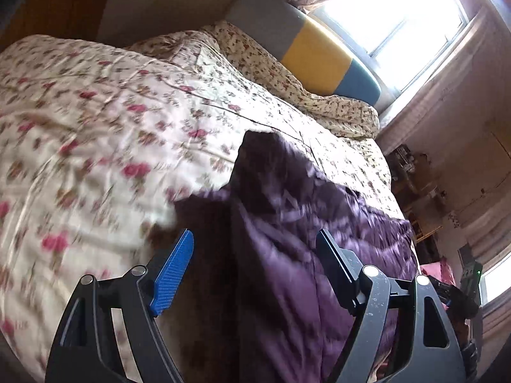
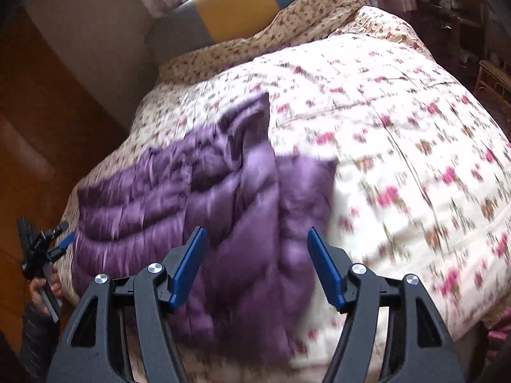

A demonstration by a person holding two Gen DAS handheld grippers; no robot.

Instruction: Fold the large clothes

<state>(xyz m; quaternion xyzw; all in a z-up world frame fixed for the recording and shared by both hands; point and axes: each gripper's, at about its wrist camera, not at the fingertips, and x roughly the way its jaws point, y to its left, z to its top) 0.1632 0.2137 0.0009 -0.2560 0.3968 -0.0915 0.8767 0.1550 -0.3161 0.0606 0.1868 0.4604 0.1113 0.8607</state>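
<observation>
Bedroom setting: bed (image 2: 415, 134) covered by a floral quilt, window behind the headboard. Purple padded jacket (image 2: 204, 210) lies crumpled on the quilt near the foot edge, partly doubled over; folding judged barely begun, flattening and folds outstanding. Left hand-held gripper (image 1: 255, 274) and right hand-held gripper (image 2: 255, 271) both spread wide above the jacket, holding nothing; contact not discernible through blur.

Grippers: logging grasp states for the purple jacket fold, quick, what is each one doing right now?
Left gripper: open, holding nothing, above the purple jacket.
Right gripper: open, holding nothing, above the same jacket.
</observation>
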